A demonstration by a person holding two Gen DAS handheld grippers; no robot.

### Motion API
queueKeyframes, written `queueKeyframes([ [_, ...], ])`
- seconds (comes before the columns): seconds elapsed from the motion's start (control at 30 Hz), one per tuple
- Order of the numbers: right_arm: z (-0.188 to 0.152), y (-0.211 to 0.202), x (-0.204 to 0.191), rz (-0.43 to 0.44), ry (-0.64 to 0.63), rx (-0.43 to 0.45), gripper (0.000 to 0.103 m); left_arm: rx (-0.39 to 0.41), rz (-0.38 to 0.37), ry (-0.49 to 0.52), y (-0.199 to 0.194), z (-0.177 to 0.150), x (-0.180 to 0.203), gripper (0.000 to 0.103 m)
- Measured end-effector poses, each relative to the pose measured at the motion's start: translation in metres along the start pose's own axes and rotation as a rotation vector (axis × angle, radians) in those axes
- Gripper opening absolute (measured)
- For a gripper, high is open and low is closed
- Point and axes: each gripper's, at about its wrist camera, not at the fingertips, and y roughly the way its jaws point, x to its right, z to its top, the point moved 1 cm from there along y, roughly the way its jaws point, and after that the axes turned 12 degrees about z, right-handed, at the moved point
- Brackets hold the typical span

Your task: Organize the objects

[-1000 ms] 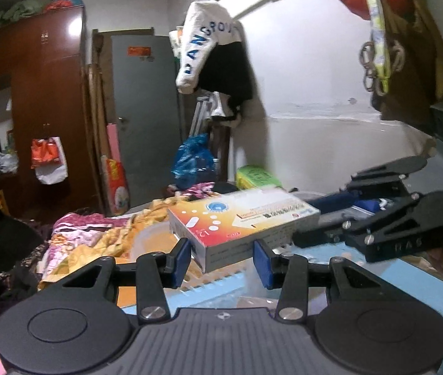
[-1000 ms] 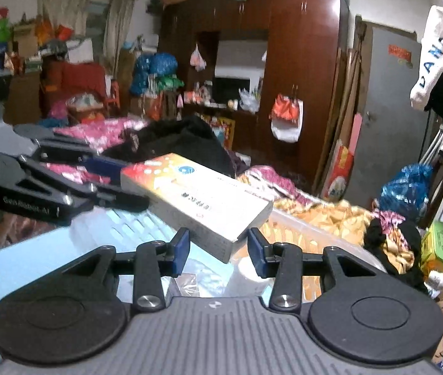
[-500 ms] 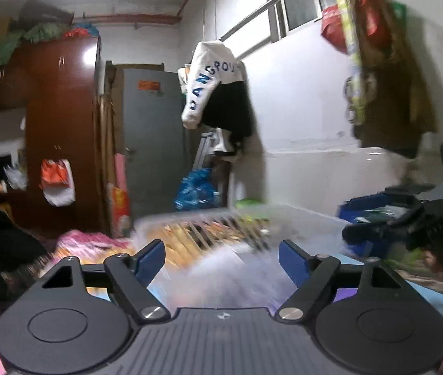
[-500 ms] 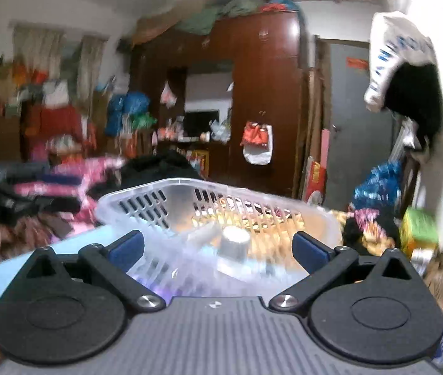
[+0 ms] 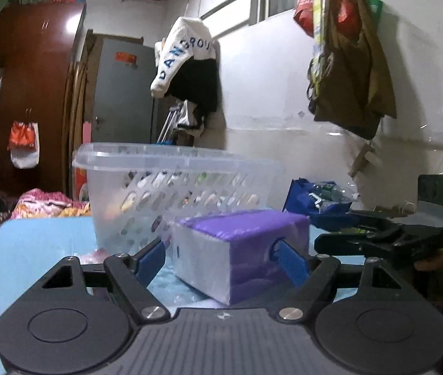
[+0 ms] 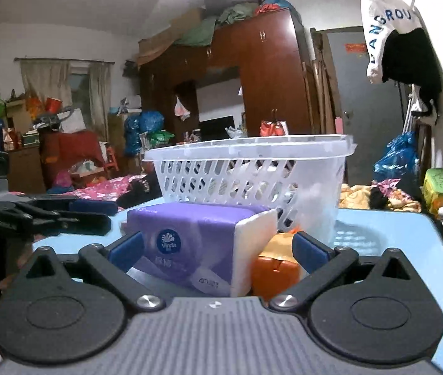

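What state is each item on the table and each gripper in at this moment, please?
Tissue pack: lying flat on the blue table, between both grippers' fingers, not clamped.
Basket: upright behind the pack, holding items.
Orange packet: beside the pack.
Left gripper: open.
Right gripper: open.

Dark red wardrobe (image 6: pixel 268 72), grey door (image 5: pixel 121 93), white lettered garment (image 5: pixel 184 56) hanging; brown bag (image 5: pixel 352 87) on wall.

Tissue pack (image 6: pixel 202 243) fills the near table (image 5: pixel 43 240), basket (image 6: pixel 252 168) blocks behind, orange packet (image 6: pixel 276 265) beside.
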Motion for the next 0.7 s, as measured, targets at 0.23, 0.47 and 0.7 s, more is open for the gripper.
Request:
queueKeyframes([
  [0.23,-0.009,0.009,-0.003,0.032,-0.031,-0.045,0.085,-0.047,-0.016,-0.036,0.016,-0.009,-0.004,0.083],
  [0.47,-0.011,0.007,-0.001,0.041,-0.03,-0.053,0.078,-0.061,-0.036,-0.036,0.023,-0.013,-0.003,0.083],
  [0.7,-0.011,0.008,0.003,0.053,-0.017,-0.067,0.062,-0.079,-0.057,-0.055,0.031,-0.014,0.0,0.073],
])
